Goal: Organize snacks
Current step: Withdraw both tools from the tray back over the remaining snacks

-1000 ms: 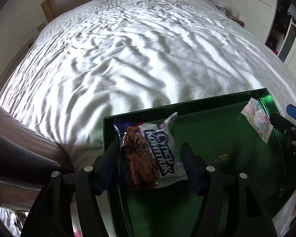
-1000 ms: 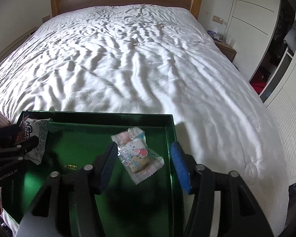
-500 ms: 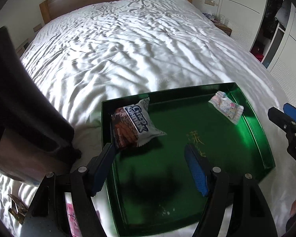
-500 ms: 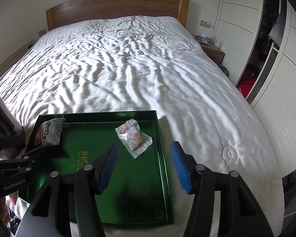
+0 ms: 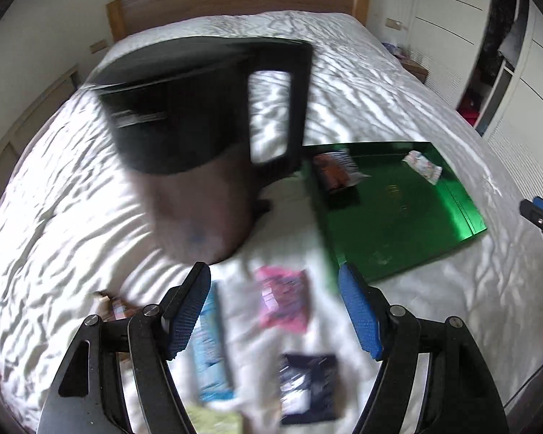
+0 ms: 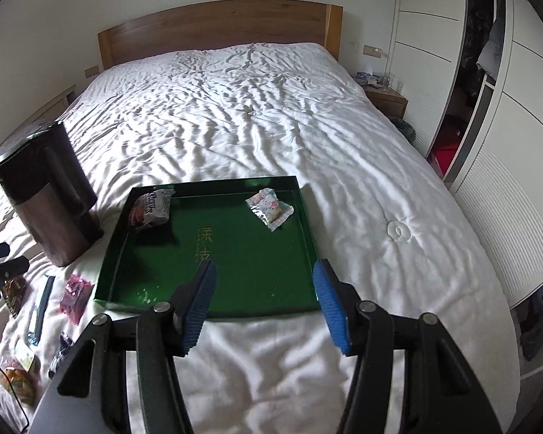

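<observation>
On a rumpled white quilted bed (image 6: 271,115), flat green tray (image 6: 213,289) holding two wrapped snacks – chocolate biscuit pack (image 6: 150,208), pastel sweet packet (image 6: 269,209). Left gripper (image 5: 275,311) and right gripper (image 6: 264,303) both gaping wide, empty. Pink packet (image 5: 284,302), blue bar (image 5: 208,347), dark sachet (image 5: 307,385) yet unsorted beside a black kettle (image 6: 43,191) – early going.

left gripper (image 5: 275,307) | right gripper (image 6: 264,303) | black arms | blue ribbed pads | silver screws

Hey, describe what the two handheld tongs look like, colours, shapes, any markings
Both are alike: the left tongs and right tongs have angular black frames with silver screw heads at the joints and slot-shaped cut-outs in the outer links. Each finger ends in a blue ribbed or dotted pad. No cables or sleeves show. Seen from the right wrist view, the left tongs carry white lettering, too cropped to read.
</observation>
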The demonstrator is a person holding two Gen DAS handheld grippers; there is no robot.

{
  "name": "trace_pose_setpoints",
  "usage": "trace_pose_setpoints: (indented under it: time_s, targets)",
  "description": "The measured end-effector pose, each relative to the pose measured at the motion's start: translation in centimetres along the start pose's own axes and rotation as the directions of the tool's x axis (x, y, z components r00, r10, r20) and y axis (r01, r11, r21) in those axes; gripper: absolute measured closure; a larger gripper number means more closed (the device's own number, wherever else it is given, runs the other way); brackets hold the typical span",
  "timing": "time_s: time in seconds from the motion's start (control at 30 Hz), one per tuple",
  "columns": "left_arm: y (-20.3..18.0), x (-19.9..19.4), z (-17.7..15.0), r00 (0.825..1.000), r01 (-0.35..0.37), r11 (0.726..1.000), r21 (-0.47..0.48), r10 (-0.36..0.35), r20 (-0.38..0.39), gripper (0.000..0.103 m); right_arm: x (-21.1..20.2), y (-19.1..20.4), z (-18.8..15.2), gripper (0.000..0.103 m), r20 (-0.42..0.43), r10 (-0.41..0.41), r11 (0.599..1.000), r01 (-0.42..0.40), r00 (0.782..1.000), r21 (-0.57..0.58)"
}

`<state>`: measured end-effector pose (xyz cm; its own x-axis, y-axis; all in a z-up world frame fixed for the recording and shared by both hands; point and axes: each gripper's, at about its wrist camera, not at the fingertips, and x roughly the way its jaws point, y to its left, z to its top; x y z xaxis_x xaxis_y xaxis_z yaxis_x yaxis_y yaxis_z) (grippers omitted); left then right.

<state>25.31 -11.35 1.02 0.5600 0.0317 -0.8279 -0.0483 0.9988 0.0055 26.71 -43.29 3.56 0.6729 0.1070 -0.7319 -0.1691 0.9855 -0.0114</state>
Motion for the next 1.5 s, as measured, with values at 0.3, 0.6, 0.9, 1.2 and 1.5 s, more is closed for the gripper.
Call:
trace_pose_setpoints:
  time_s: [0.3,0.6,0.9,1.2,1.5]
  targets:
    - [10.5,-7.3,-5.4,0.997,-0.062,0.989,-0.131,0.066,0.028,0.035,-8.2,5.0,-3.2,0.051,0.023,0.061,0.998,-0.061,0.998,-0.003]
    - [14.5,-13.0,-11.1,0.997,-0.027,0.985,-0.173,0.038,0.063,0.035,-14.8,11.1,-6.9,0.051,0.028,0.094,0.995,-0.094,0.995,-0.024]
    - [15.8,-16.3,-14.3,0.998,0.006,0.982,-0.189,0.007,0.067,0.035,-17.9,15.5,-9.7,0.051,-0.001,0.119,0.992,-0.119,0.993,-0.044]
    - [15.4,-14.5,-16.4,1.0,0.015,0.983,-0.185,-0.01,0.023,0.035,-16.1,17.9,-10.4,0.051,-0.045,0.149,0.988,-0.15,0.988,-0.042]
    - [14.1,-9.8,-15.2,0.999,0.025,0.985,-0.171,-0.033,-0.043,0.035,-10.6,18.1,-10.6,0.051,-0.115,0.164,0.986,-0.167,0.98,-0.017]
